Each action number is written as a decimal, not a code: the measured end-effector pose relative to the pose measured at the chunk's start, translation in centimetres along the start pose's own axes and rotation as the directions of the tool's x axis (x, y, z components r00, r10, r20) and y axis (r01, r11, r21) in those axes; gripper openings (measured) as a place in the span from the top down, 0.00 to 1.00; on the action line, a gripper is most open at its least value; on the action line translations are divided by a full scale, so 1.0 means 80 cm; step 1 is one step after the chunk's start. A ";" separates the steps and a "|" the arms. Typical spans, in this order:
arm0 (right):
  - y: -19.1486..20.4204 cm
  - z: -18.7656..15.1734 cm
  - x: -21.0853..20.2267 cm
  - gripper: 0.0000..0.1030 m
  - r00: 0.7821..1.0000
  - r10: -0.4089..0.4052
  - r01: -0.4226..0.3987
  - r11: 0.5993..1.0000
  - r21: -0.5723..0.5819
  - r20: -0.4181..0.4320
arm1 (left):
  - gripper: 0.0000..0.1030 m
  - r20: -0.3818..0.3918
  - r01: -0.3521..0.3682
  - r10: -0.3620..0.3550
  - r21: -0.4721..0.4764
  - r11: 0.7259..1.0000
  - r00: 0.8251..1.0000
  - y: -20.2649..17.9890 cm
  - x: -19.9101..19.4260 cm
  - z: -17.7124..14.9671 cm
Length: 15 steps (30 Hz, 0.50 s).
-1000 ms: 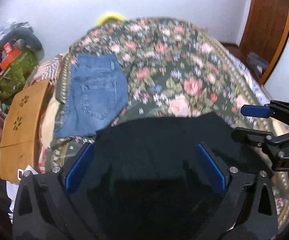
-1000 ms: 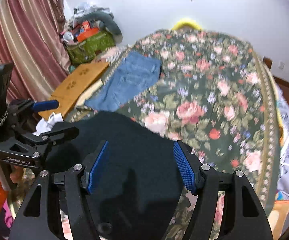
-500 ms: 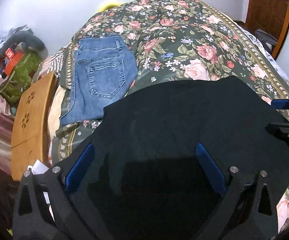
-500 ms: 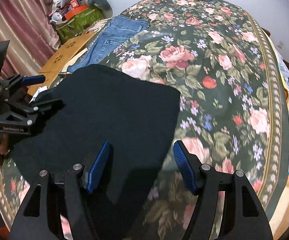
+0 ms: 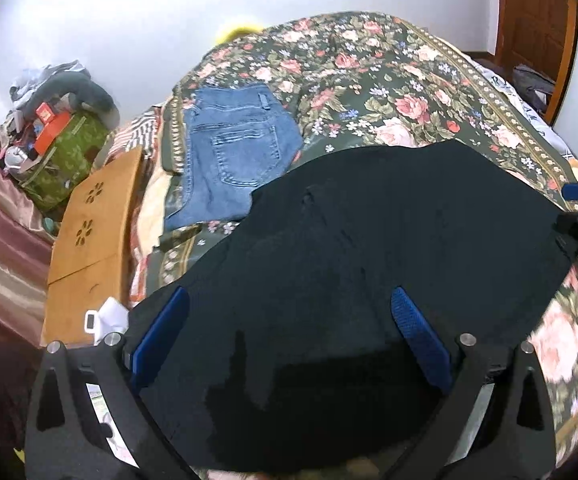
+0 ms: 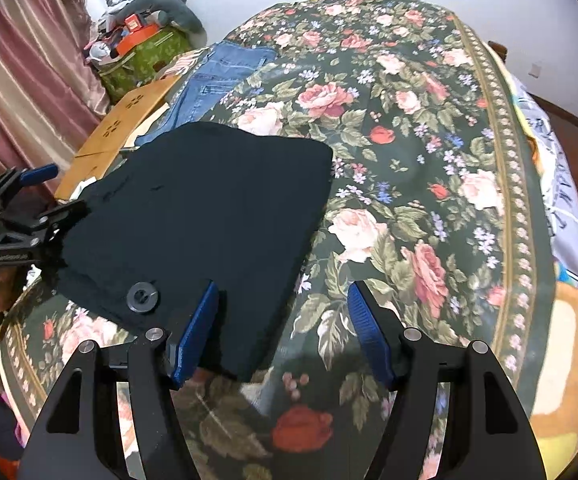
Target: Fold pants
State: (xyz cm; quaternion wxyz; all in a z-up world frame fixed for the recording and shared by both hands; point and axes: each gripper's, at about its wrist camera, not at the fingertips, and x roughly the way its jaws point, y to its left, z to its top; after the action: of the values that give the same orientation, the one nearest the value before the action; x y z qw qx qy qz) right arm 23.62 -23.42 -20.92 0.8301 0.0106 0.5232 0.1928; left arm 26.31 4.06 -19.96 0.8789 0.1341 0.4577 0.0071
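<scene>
Pants (image 6: pixel 209 208) lie flat on the floral bedspread (image 6: pixel 429 160), both hand-held grippers (image 5: pixel 289 336) (image 6: pixel 281 328) spread wide, gripping nothing.

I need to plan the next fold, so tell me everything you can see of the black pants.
The black pants lie flat on the floral bedspread at its near left, already folded into a rough rectangle. Matte dark cloth, few wrinkles. A black button shows at the near edge. The left gripper and right gripper sit open at its edges.

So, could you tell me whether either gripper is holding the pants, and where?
Neither is: the left gripper and right gripper are open above the black pants, gripping nothing.
</scene>
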 end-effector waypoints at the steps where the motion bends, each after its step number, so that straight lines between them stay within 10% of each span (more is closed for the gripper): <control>1: 0.003 0.001 -0.004 0.39 1.000 -0.002 0.002 1.000 0.000 0.007 | 0.01 0.011 -0.012 0.012 -0.004 1.000 1.000 0.004 -0.008 -0.005; 15: 0.130 0.054 -0.051 0.35 0.970 0.140 -0.112 0.983 -0.147 0.197 | 0.01 0.107 -0.025 0.066 -0.348 0.937 0.992 0.140 -0.090 -0.073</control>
State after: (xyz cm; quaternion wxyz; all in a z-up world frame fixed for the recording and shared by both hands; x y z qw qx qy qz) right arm 22.63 -14.34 -13.14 0.8648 0.0074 0.4181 0.2779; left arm 18.68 15.23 -14.65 0.9136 -0.0117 0.3941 0.0999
